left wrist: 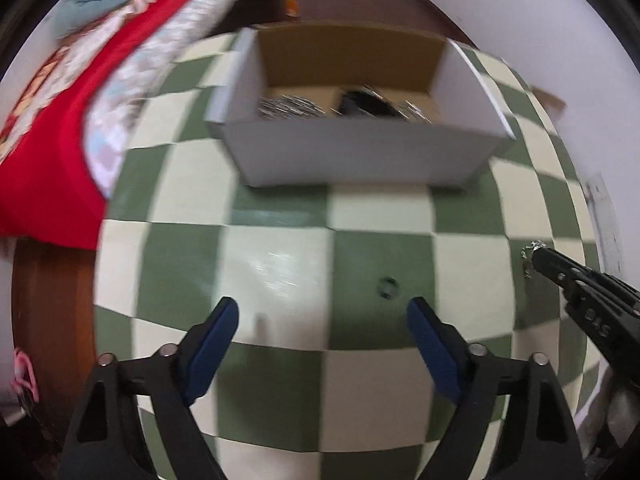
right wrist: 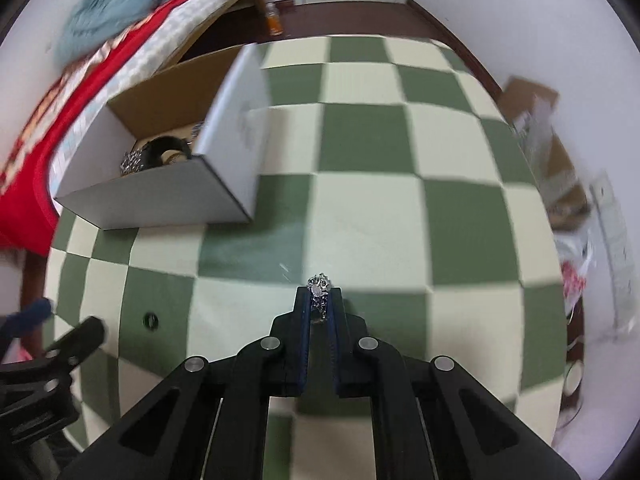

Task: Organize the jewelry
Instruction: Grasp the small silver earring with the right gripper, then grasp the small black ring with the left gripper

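Right wrist view, from left to right: the open white cardboard box [right wrist: 160, 184] sits at the far left of the green-and-cream checkered table [right wrist: 360, 220], with a dark bracelet-like band [right wrist: 166, 148] and some silvery pieces inside. Below it the left gripper [right wrist: 52, 320] pokes in at the edge, and a small dark ring [right wrist: 151, 321] lies on the cloth just beside it. At centre the right gripper [right wrist: 319, 304] has its jaws clenched on a sparkly silver jewelry piece [right wrist: 319, 286], which sticks out past the fingertips, lifted off the table and well apart from the box.

In the left wrist view the left gripper [left wrist: 322, 316] hangs with jaws spread wide, holding nothing; the box [left wrist: 360, 152] is straight ahead.

The silver piece looks tiny, light and rigid, with a slick metal surface and delicate ornament, so it could twist or slip out easily. Pinching across its band seems the safest hold
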Demonstrator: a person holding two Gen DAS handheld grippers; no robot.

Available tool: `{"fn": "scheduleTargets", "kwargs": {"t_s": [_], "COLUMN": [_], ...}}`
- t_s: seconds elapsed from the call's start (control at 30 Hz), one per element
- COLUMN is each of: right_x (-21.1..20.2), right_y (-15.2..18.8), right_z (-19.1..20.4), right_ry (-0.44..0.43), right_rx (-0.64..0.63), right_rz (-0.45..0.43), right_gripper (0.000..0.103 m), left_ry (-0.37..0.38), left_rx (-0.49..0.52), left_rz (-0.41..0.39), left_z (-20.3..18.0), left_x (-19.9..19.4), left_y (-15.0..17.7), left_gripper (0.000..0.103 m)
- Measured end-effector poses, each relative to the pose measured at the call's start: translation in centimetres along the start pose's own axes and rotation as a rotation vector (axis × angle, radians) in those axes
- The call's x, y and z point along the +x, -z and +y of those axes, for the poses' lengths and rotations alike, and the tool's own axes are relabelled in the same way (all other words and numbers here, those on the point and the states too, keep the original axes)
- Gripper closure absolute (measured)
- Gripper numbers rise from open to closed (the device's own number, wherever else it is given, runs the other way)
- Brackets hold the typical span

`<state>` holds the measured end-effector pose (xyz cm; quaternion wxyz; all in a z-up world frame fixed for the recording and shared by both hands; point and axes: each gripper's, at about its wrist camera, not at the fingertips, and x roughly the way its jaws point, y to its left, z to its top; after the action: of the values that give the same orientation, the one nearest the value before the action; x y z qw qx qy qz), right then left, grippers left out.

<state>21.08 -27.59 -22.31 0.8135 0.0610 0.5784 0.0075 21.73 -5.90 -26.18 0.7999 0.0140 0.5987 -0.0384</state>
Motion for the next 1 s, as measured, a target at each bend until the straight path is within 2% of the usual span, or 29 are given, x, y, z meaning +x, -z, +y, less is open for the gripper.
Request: {"fn": "scheduleTargets", "kwargs": {"t_s": [0.07,0.17,0.23,0.37,0.53,0.6,0.63,0.67,0.83,1.0], "right_x": [-0.7,-1.5,-1.6,-1.2,-0.9,-0.7,-0.7,-0.7,-1.0,-2.0], "right_y": [0.6,1.8,2.3,2.7,3.1,2.9,2.9,2.9,2.6,2.1], "right_z": [-1.5,-3.0,-3.5,-3.9,-4.3,-4.3,-4.3,-4.3,-4.1,-4.0], "right_ry": [-0.009,-0.007,-0.009,-0.010,-0.021,-0.026,-0.026,-0.025,-0.029,-0.038], "right_rx": [0.044,0.079,0.097,0.117,0.146,0.153,0.153,0.154,0.157,0.166], "right_rz": [0.007,0.013,0.019,0.029,0.043,0.046,0.047,0.045,0.039,0.013], "right_gripper": [0.095,0.094,0.094,0.094,0.094,0.094,0.094,0.094,0.094,0.094], "left_ry": [0.002,-0.007,-0.011,-0.010,-0.004,-0.005,-0.005,-0.003,0.008,0.021], "left_rx": [0.018,0.033,0.045,0.052,0.038,0.039,0.037,0.034,0.021,0.016], "left_rz": [0.024,0.047,0.052,0.052,0.039,0.035,0.034,0.035,0.032,0.013], "left_z": [-0.9,-1.9,-2.4,-3.0,-3.1,-3.2,-3.2,-3.0,-2.4,-1.2], "left_x": [0.9,2.0,2.4,2.8,2.6,2.6,2.5,2.5,2.4,0.7], "left_y": [-0.1,-0.4,-0.5,-0.6,-1.2,-1.5,-1.7,-2.0,-2.5,-1.4], "left_gripper": [0.028,0.028,0.028,0.036,0.059,0.077,0.082,0.092,0.093,0.093]}}
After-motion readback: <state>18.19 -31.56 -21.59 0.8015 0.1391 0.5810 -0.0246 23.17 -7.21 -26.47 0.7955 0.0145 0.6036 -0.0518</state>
